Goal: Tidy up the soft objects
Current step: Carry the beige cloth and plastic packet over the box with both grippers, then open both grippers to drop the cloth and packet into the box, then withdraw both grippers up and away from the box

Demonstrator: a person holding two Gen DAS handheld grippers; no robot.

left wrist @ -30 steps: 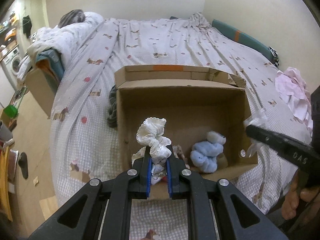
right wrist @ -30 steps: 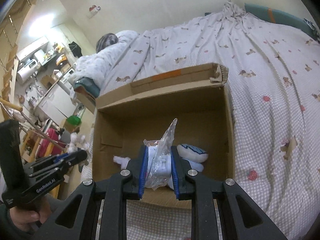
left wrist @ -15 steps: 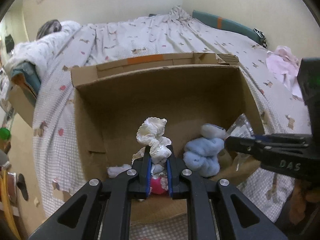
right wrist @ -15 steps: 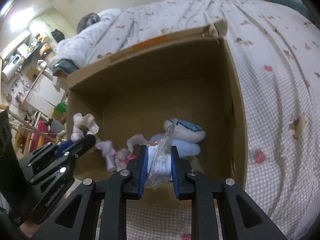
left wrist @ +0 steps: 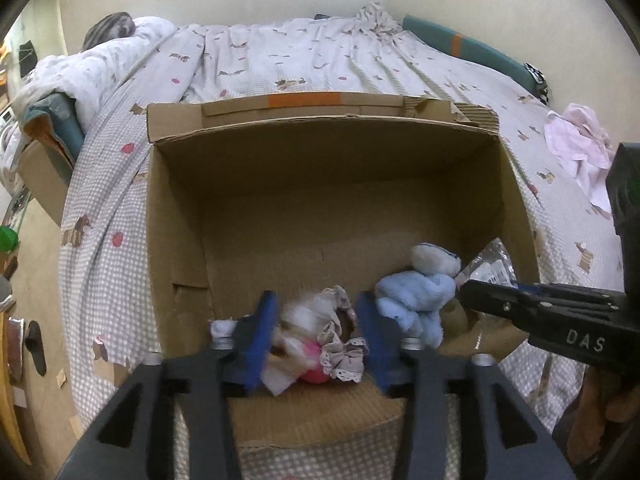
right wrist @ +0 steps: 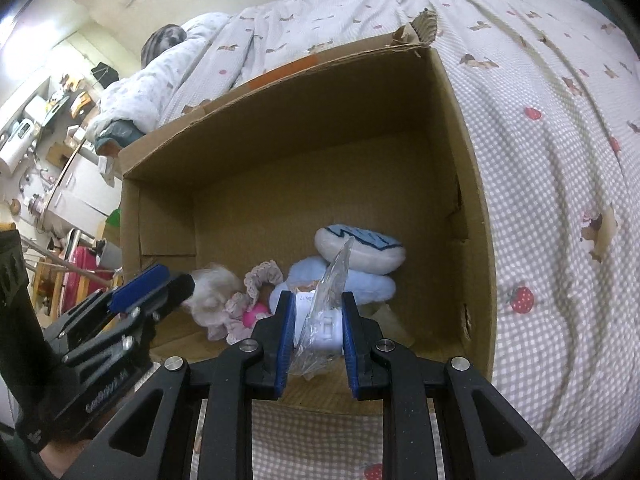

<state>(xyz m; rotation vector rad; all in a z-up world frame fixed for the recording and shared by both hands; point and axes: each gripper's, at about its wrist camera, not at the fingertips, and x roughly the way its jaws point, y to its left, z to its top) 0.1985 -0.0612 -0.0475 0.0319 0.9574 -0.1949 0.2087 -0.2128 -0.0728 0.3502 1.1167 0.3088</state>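
An open cardboard box [left wrist: 320, 184] stands on the bed. Inside, at the near wall, lie a small doll in lacy cloth with pink [left wrist: 320, 340] and a light blue plush toy [left wrist: 420, 292]. My left gripper [left wrist: 318, 340] is open over the box's near edge, its blue pads apart on either side of the doll, which lies on the box floor. My right gripper [right wrist: 316, 320] is shut on a clear plastic bag with a white item [right wrist: 324, 320], held just inside the box's near edge [right wrist: 472, 200]. The doll [right wrist: 240, 304] and plush [right wrist: 352, 260] show behind it.
The bed has a checked cover [left wrist: 300, 60] with small prints; a pink cloth [left wrist: 580, 148] lies at its right. A quilt pile [left wrist: 100, 64] sits at the far left. Floor and shelves with clutter [right wrist: 48, 128] lie left of the bed.
My left gripper has opened and let go of the doll, which now lies in the box. Both grippers have moved closer to the box; the right still holds the bag.
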